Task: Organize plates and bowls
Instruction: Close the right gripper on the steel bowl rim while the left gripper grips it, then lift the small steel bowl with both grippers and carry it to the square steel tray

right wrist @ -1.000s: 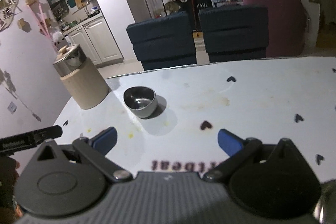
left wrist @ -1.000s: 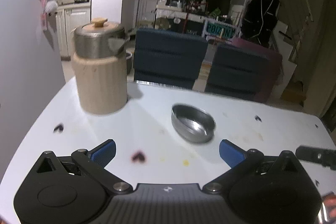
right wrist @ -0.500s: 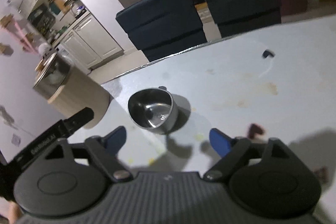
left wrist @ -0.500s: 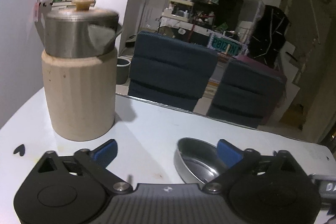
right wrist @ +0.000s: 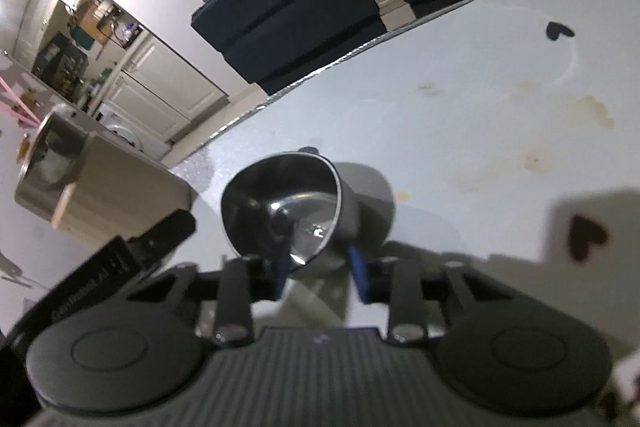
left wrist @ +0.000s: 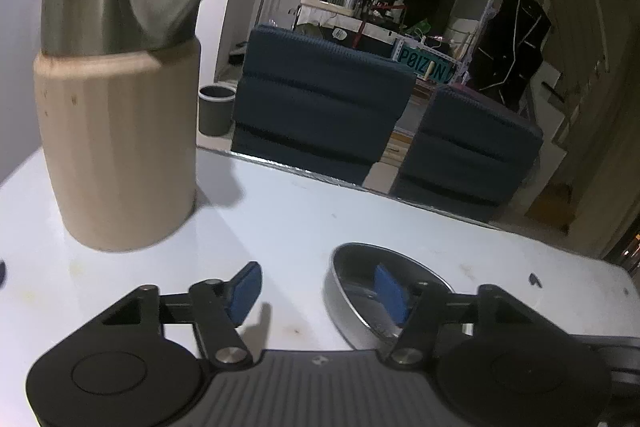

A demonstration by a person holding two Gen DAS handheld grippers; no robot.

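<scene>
A small steel bowl (left wrist: 352, 279) stands upright on the white table (left wrist: 320, 211). My left gripper (left wrist: 316, 293) straddles the bowl's left wall: its right pad (left wrist: 390, 293) is inside, its left pad (left wrist: 244, 291) hangs well outside, and the jaws are closing. In the right wrist view the same bowl (right wrist: 280, 195) sits just ahead. My right gripper (right wrist: 320, 271) is closing over its near wall, one pad (right wrist: 282, 267) inside and one pad (right wrist: 358, 275) outside. No pad visibly presses on the metal. A black part of the left gripper (right wrist: 160, 239) shows beside the bowl.
A tall beige canister with a steel top (left wrist: 120, 147) stands left of the bowl, also in the right wrist view as the canister (right wrist: 100, 195). Two dark blue chairs (left wrist: 320, 115) sit past the table's far edge. Heart-shaped marks (right wrist: 586, 237) and stains dot the table (right wrist: 460, 147).
Both grippers came forward and down onto the bowl and their jaws narrowed. The left gripper's right pad now sits inside the bowl. The right wrist view has rolled.
</scene>
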